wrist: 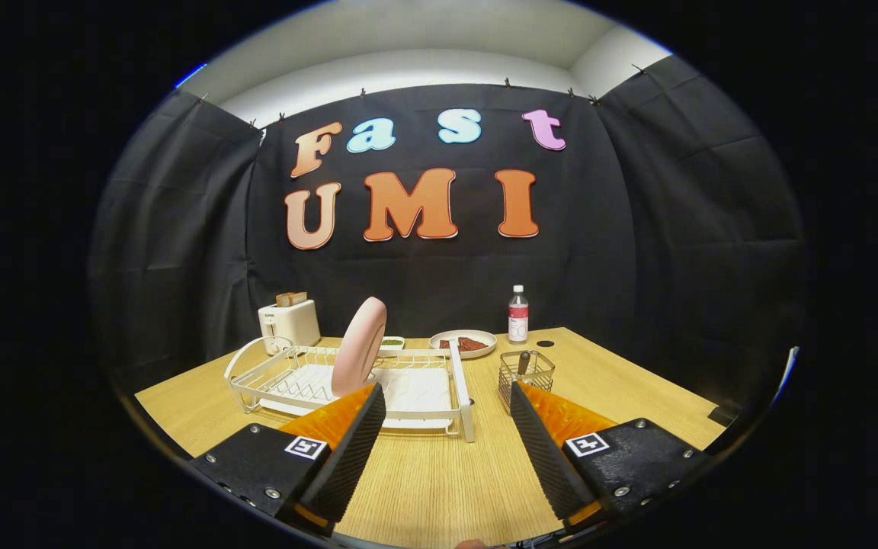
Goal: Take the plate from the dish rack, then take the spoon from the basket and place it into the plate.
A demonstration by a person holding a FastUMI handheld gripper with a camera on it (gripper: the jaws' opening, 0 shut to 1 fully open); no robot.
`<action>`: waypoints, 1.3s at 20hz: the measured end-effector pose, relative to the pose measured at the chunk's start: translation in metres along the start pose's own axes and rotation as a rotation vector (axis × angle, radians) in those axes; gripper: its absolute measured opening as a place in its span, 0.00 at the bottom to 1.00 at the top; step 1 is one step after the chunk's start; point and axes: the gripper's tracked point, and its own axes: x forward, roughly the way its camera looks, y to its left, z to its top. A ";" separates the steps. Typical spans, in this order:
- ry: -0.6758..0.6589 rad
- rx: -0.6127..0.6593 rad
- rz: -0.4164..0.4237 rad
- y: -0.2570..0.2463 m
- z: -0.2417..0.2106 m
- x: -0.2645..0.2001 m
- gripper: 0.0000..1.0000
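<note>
the gripper (pixel 447 400) stood wide apart, empty; the pink plate (pixel 360 346) sat upright in the dish rack (pixel 460 390) ahead, best pinched at its rim.

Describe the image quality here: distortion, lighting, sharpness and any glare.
Gripper view: strong fisheye bending, so the table edges curve; lighting even and soft, only faint shadows under the dish rack; pink plate, wire basket and bottle look sharp; no glare; the open gripper has crisp fingers.

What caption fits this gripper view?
Open gripper faces a pink plate upright in the dish rack; spoon waits in basket.
</note>
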 end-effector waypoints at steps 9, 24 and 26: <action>-0.001 0.050 0.029 0.011 0.016 0.015 0.98; 0.093 -0.004 0.159 0.094 0.082 0.144 0.98; 0.132 -0.020 0.159 0.104 0.076 0.166 0.98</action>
